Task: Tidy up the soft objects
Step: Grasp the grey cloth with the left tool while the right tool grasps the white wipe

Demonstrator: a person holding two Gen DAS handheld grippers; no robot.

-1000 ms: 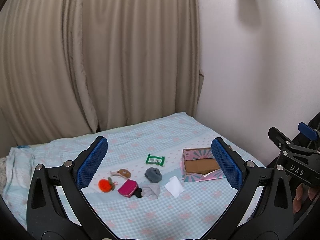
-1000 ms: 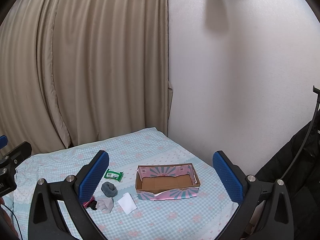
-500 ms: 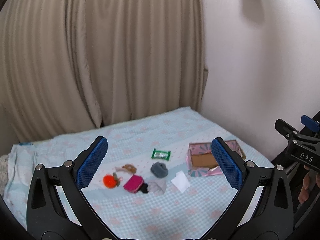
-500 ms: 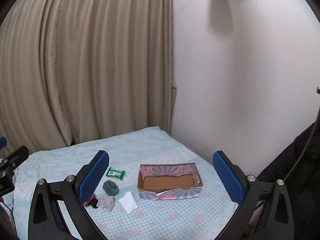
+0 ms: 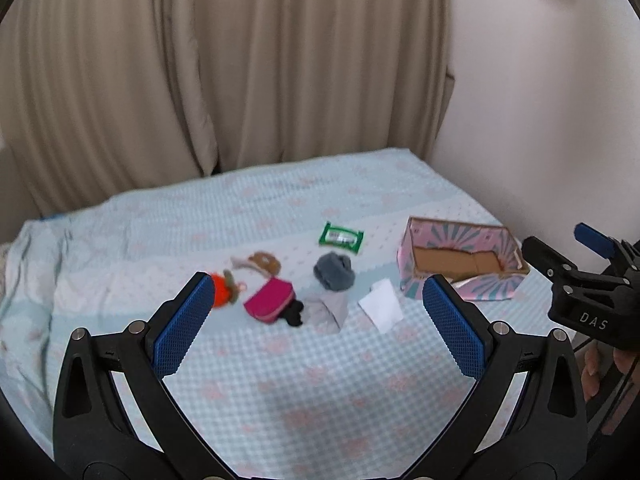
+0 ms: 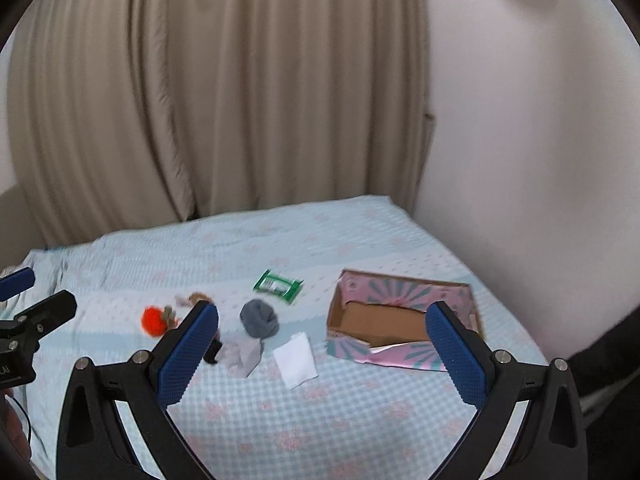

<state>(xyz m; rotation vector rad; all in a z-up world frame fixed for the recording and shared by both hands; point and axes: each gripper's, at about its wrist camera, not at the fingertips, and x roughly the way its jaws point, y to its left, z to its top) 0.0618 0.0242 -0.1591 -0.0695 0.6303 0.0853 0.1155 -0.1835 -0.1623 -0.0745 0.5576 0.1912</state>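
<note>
Small soft things lie on the bed: an orange pompom [image 5: 221, 290], a brown piece [image 5: 264, 262], a pink pouch [image 5: 269, 300], a rolled grey sock [image 5: 334, 271], a light grey cloth [image 5: 330, 309], a white tissue [image 5: 381, 310] and a green wipes pack [image 5: 341, 237]. An open pink patterned box [image 5: 460, 264] stands to their right. My left gripper [image 5: 318, 330] is open and empty, above the bed in front of them. My right gripper [image 6: 322, 350] is open and empty too; its view shows the sock [image 6: 259, 318], tissue [image 6: 296, 358], pack [image 6: 277, 285], pompom [image 6: 154, 320] and box [image 6: 400, 320].
The bed [image 5: 280, 380] has a light blue checked sheet with pink flowers. Beige curtains [image 5: 220, 72] hang behind it and a white wall [image 5: 540, 100] runs along its right side. The right gripper's body [image 5: 588, 292] shows at the left view's right edge.
Both grippers have moved forward and tilted down toward the bed, so the objects and box look larger and closer. Nothing on the bed has moved. Both grippers stay open.
</note>
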